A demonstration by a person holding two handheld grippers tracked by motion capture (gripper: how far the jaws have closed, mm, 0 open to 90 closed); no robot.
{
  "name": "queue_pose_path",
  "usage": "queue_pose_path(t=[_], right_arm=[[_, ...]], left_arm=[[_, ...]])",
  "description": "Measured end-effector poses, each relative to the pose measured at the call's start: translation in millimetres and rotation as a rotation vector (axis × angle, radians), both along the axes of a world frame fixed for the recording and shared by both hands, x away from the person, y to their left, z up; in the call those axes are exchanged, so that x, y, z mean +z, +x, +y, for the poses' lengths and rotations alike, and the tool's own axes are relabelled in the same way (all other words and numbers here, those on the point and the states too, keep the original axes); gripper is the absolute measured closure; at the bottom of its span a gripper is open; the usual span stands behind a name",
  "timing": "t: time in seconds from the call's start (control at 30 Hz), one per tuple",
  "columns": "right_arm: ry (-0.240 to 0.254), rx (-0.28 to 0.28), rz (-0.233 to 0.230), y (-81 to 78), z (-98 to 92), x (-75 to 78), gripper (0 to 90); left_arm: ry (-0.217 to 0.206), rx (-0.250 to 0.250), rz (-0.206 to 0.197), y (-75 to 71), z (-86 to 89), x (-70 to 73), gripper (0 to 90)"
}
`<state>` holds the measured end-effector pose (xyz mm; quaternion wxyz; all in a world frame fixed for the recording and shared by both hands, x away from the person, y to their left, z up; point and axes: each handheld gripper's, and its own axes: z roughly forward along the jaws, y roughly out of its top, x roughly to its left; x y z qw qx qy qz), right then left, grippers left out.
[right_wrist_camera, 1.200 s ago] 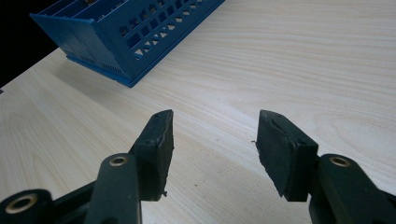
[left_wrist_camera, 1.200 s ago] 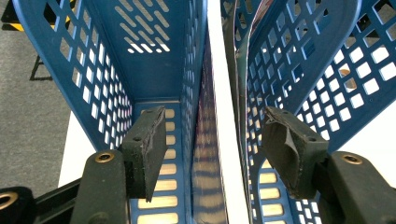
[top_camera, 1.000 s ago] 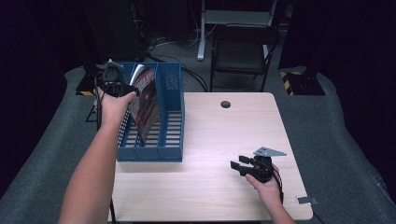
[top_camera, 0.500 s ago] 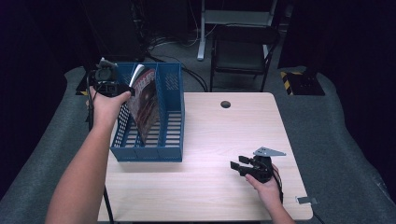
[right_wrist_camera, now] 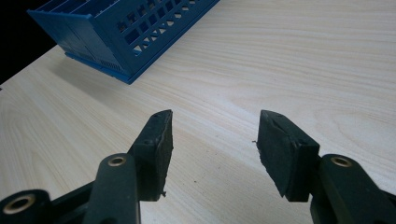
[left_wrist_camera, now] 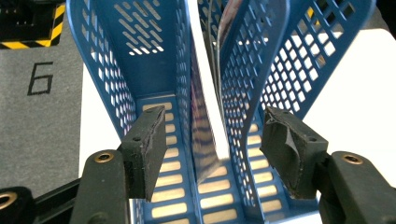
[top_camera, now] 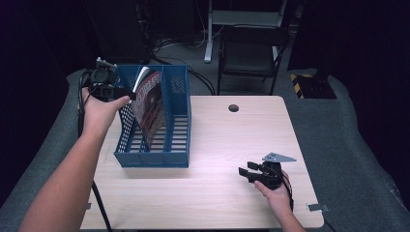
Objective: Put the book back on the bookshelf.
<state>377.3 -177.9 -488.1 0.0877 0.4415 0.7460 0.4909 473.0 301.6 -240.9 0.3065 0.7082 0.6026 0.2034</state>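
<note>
A blue slotted file rack (top_camera: 177, 99) stands on the left part of the wooden table (top_camera: 227, 140). A magazine (top_camera: 149, 104) with a dark red cover leans inside one of its compartments. My left gripper (top_camera: 126, 93) hovers at the rack's far left top corner, next to the magazine's upper edge. In the left gripper view, my left gripper (left_wrist_camera: 212, 123) is open, looking down into the rack (left_wrist_camera: 140, 51), and the magazine's pages (left_wrist_camera: 205, 140) stand on edge below the gap. My right gripper (top_camera: 245, 171) rests low over the table's front right, open with nothing between its jaws (right_wrist_camera: 214, 140). The rack (right_wrist_camera: 135, 23) lies ahead to its left.
A dark round cable hole (top_camera: 233, 108) sits in the table's far middle. A black chair (top_camera: 251, 53) stands behind the table. A yellow-and-black striped block (top_camera: 309, 79) lies on the grey floor covering at the back right. The floor left of the rack carries a "6" mark (left_wrist_camera: 41, 79).
My left gripper has drawn back a little to the left, away from the magazine, which stays leaning in the rack. The right gripper has not moved.
</note>
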Motion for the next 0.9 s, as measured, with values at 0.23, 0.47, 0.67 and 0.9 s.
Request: queue_pose_path(t=[0.23,0.47,0.67,0.9], right_arm=[[0.006,-0.01,0.003,-1.3,-1.5,0.4,45.2],[-0.003,-0.004,-0.005,-0.7,-2.0,-0.4,45.2],[-0.005,-0.004,-0.003,-1.1,-2.2,-0.5,45.2],[-0.002,-0.007,-0.004,-1.8,-2.2,-0.1,45.2]], left_arm=[[0.012,-0.056,-0.012,-20.2,2.5,2.9,40.4],[0.03,-0.097,-0.01,-37.3,4.4,1.0,40.4],[0.023,-0.145,-0.007,-51.6,0.7,-2.7,40.4],[0.009,-0.205,0.006,-65.8,-4.2,-11.7,40.4]])
